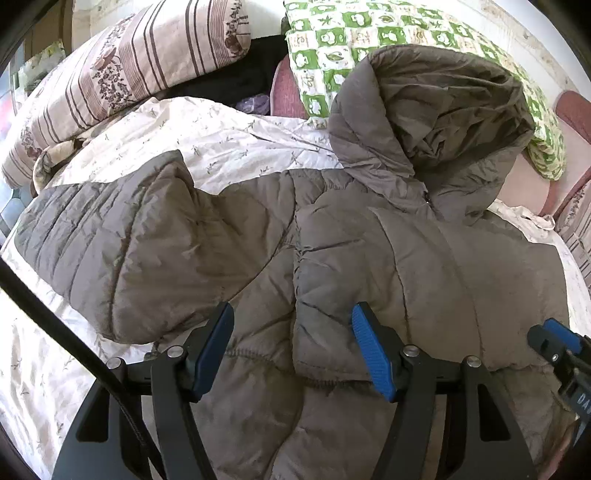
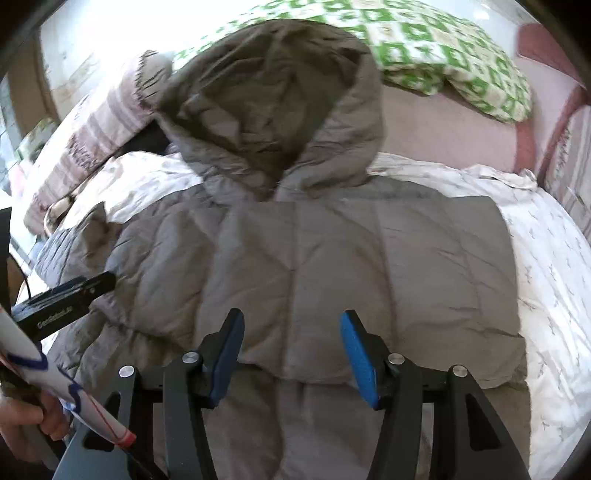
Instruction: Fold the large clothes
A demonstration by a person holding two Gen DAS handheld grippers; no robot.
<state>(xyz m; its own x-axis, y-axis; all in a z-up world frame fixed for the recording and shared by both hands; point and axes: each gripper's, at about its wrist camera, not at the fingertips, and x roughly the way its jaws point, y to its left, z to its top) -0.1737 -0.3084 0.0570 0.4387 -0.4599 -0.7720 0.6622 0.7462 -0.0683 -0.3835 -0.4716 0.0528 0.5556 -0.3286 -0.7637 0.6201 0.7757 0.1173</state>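
A home bedroom: bed under a wrinkled white sprig-printed sheet (image 1: 229, 136), striped pink-and-brown floral pillow (image 1: 122, 74) and green-and-white checked quilt (image 1: 354, 33) piled at its head, pink padded headboard (image 2: 443, 122) behind.

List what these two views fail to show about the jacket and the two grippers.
- Jacket hem: cut off by the bottom edge in both views, behind the gripper bodies.
- Jacket's right sleeve: in neither view can it be seen lying out; seemingly folded in.
- Right gripper: left wrist view shows only a tip at the frame edge.
- Left gripper: right wrist view shows one dark finger, blurred; its opening is unclear there.
- Hood interior: shadowed and motion-blurred.
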